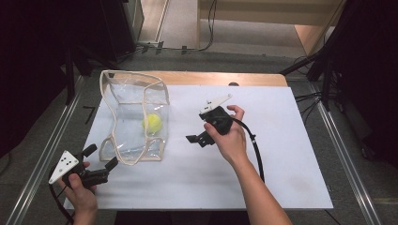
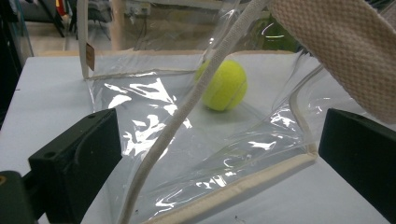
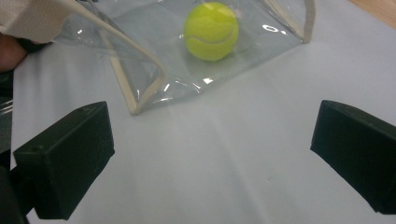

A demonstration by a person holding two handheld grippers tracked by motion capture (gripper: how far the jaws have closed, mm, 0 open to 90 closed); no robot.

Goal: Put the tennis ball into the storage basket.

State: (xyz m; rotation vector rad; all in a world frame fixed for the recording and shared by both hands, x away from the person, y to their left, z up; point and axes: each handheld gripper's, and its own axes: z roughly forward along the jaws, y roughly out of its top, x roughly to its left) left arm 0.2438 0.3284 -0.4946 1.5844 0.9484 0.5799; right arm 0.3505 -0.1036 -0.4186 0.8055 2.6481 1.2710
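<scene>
Your left tongs (image 1: pixel 100 157) sit at the near left corner of the white table (image 1: pixel 281 154), held in your left hand (image 1: pixel 80 187), with the jaws spread wide and nothing between the pads. In the left gripper view the near lower edge of the clear bag (image 2: pixel 196 140) lies in the gap between the two black jaws, and one of its cream webbing handles (image 2: pixel 336 46) hangs across the upper right, but neither jaw touches the plastic or the trim as far as you can see. Your right tongs (image 1: pixel 193 139) are out near the middle of the table, just right of the bag, gripped in your right hand (image 1: pixel 230 136); their jaws are also wide apart and hold nothing, with bare white table showing between them in the right gripper view. The clear bag (image 1: pixel 136 117) stands upright on the left half of the table, its mouth open at the top and its handles drooping over the sides. The yellow-green tennis ball (image 1: pixel 152 123) rests inside it on the bag's floor, towards the right wall, and shows through the plastic in both gripper views (image 3: pixel 211 31).
</scene>
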